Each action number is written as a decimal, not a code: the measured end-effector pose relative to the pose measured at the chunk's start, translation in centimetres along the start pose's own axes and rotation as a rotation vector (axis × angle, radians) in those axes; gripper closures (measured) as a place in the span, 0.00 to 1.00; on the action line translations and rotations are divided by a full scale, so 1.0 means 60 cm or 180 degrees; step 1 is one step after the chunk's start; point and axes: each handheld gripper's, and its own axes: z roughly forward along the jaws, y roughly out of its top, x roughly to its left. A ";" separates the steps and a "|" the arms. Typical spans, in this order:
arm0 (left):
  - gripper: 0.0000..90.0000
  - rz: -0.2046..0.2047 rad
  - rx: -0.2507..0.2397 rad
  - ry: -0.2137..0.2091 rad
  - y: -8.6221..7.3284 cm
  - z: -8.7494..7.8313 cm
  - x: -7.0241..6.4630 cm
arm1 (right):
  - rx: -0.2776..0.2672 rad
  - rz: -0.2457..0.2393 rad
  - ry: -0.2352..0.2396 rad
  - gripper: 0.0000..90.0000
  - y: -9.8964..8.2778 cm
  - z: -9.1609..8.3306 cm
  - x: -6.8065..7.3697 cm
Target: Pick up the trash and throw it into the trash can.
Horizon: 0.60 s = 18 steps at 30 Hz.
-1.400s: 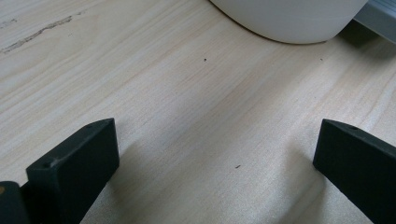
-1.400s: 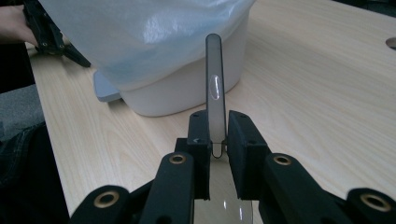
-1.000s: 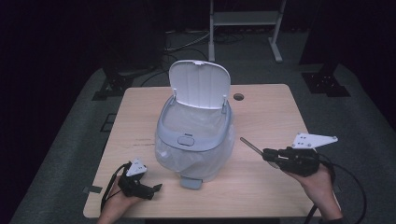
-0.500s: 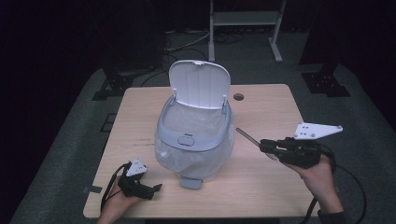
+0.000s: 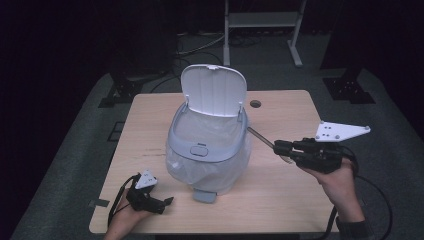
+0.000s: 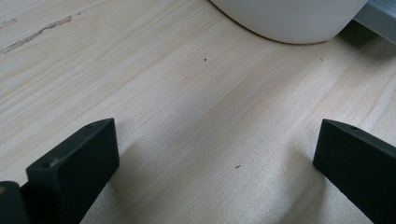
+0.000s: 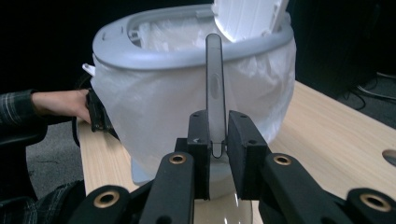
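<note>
A white bin (image 5: 207,150) with a clear bag liner stands mid-table, its lid (image 5: 214,90) flipped up. My right gripper (image 5: 282,147) hovers to the bin's right, shut on a clear plastic utensil (image 5: 260,137), apparently a spoon, whose handle points at the bin's rim. In the right gripper view the handle (image 7: 215,79) rises from between the pads of the gripper (image 7: 217,140), with the bin (image 7: 187,93) just behind it. My left gripper (image 5: 165,204) rests on the table at the front left, open. Bare wood lies between its jaws (image 6: 217,154), and the bin's base (image 6: 289,18) sits ahead.
The wooden table (image 5: 290,200) has a cable hole (image 5: 255,104) at the back right. A small grey pedal (image 5: 205,196) juts from the bin's front. A white stand (image 5: 260,20) and dark equipment bases stand on the floor behind.
My right gripper has risen with the utensil held in it, its tip now nearer the bin's rim. The left gripper has stayed put.
</note>
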 end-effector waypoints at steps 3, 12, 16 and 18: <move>0.00 0.0001 0.0000 0.0000 0.000 0.000 0.000 | -0.0042 -0.0040 0.0017 0.88 0.010 0.000 0.002; 0.00 0.0001 0.0000 0.0000 0.000 0.000 0.000 | -0.0165 -0.0141 0.0130 0.88 0.049 0.021 0.011; 0.00 0.0002 0.0000 0.0001 0.000 0.000 0.000 | -0.0252 -0.0185 0.0208 0.88 0.073 0.037 0.016; 0.00 0.0001 0.0000 0.0001 0.000 0.000 0.000 | -0.0279 -0.0202 0.0235 0.88 0.083 0.044 0.018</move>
